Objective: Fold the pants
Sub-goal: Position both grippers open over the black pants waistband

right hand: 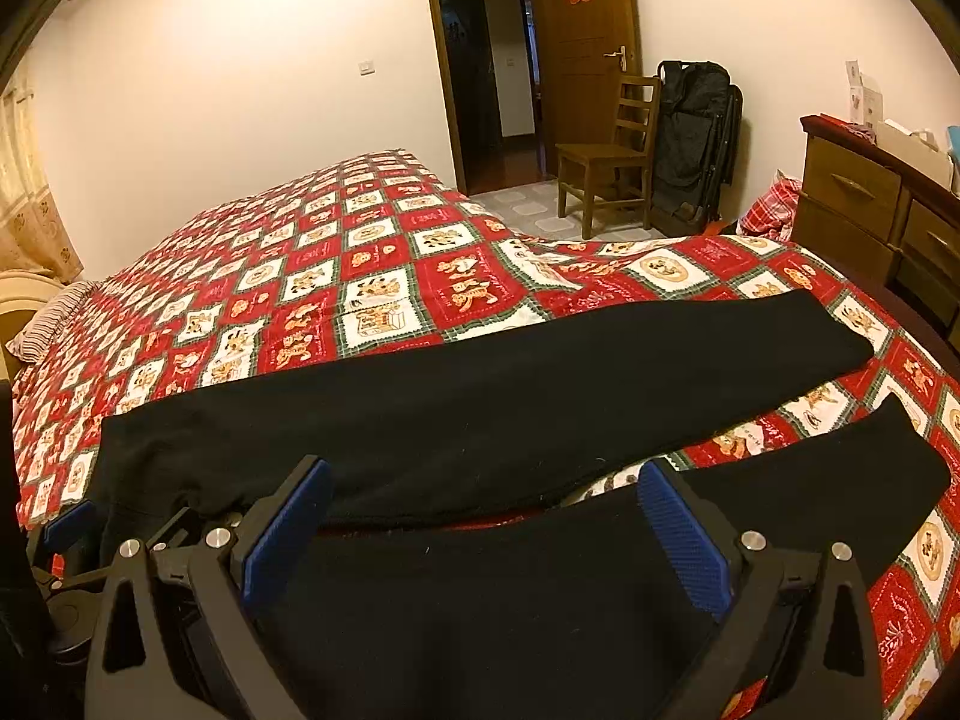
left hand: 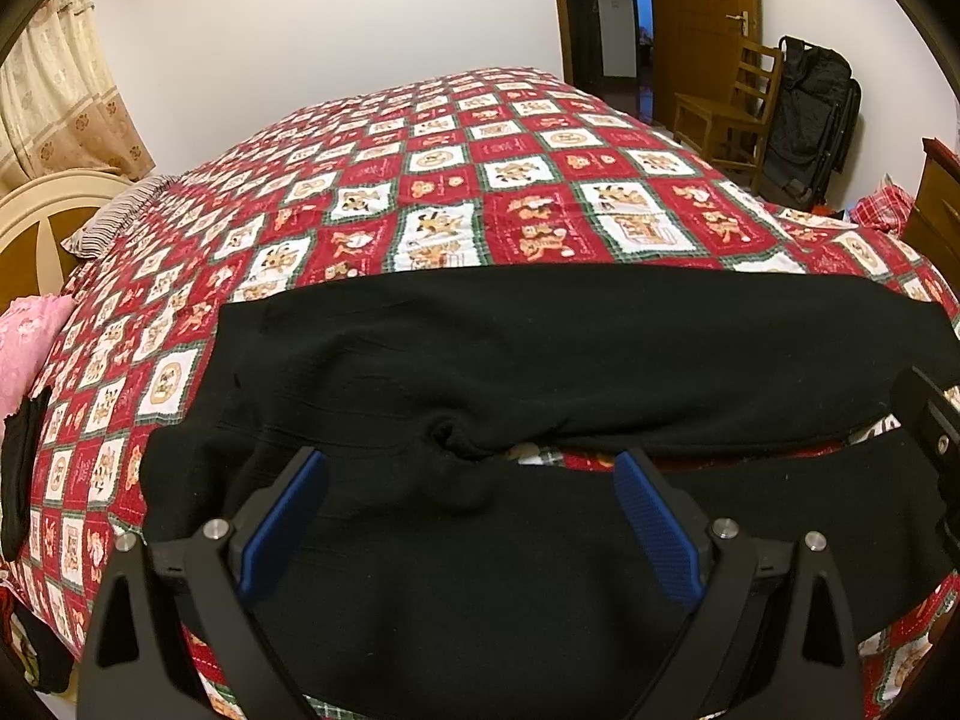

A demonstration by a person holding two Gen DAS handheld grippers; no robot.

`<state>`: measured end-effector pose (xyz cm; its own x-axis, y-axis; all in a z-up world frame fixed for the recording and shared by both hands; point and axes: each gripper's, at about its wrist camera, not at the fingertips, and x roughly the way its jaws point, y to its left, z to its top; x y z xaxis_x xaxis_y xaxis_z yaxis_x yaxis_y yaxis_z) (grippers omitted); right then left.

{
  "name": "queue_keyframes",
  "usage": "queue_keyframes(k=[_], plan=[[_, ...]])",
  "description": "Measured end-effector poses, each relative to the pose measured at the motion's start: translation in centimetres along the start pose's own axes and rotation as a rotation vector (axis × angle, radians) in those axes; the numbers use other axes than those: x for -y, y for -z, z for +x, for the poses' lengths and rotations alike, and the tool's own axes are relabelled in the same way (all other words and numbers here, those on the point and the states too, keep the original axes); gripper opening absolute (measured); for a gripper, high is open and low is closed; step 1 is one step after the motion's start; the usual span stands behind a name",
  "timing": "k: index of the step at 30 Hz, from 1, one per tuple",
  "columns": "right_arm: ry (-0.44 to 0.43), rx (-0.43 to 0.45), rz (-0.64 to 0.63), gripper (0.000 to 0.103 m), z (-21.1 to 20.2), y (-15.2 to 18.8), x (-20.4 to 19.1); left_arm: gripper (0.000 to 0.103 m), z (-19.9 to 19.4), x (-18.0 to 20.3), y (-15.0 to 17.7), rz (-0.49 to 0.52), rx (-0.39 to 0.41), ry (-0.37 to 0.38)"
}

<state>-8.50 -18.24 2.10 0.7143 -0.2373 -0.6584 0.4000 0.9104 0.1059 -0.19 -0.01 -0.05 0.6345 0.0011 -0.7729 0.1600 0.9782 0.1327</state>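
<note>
A pair of black pants (left hand: 540,348) is laid out flat across the near part of a bed (left hand: 480,180) covered in a red, white and green checked quilt. The two legs run side by side towards the right, with a narrow strip of quilt showing between them; the waist end lies to the left. In the right wrist view the far leg (right hand: 480,396) is seen stretching to its cuff near the bed's right edge, while the near leg (right hand: 540,600) lies under the camera.

The left hand-held gripper (left hand: 471,510) is held above the crotch area, its blue-padded fingers (left hand: 282,534) spread wide with nothing between them. The right hand-held gripper (right hand: 486,522) is likewise spread wide over the near leg, and no cloth is pinched.

Beyond the bed, a wooden chair (right hand: 606,156) is seen beside a black bag (right hand: 696,132) next to an open door (right hand: 582,42).
</note>
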Motion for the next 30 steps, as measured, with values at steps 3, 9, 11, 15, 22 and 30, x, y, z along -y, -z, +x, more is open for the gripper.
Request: queue_keyframes(k=[3,9,11,15,22,30], plan=[[-0.001,-0.002,0.001,0.102,0.0,0.0,0.0,0.098,0.1,0.0,0.1,0.0,0.001,0.001],[-0.003,-0.008,0.001,0.102,0.2,0.4,-0.1,0.098,0.1,0.0,0.1,-0.002,0.0,0.001],[-0.003,-0.007,0.001,0.102,0.2,0.3,-0.1,0.098,0.1,0.0,0.4,-0.002,-0.002,0.0],[-0.005,-0.013,0.002,0.102,0.4,0.5,-0.1,0.098,0.4,-0.1,0.6,-0.004,-0.005,0.003],[-0.01,-0.025,0.004,0.102,0.7,0.5,-0.1,0.098,0.6,0.0,0.2,-0.01,-0.012,0.012],[-0.095,-0.102,-0.043,0.102,2.9,-0.6,0.0,0.098,1.7,-0.3,0.1,0.031,-0.019,0.04]])
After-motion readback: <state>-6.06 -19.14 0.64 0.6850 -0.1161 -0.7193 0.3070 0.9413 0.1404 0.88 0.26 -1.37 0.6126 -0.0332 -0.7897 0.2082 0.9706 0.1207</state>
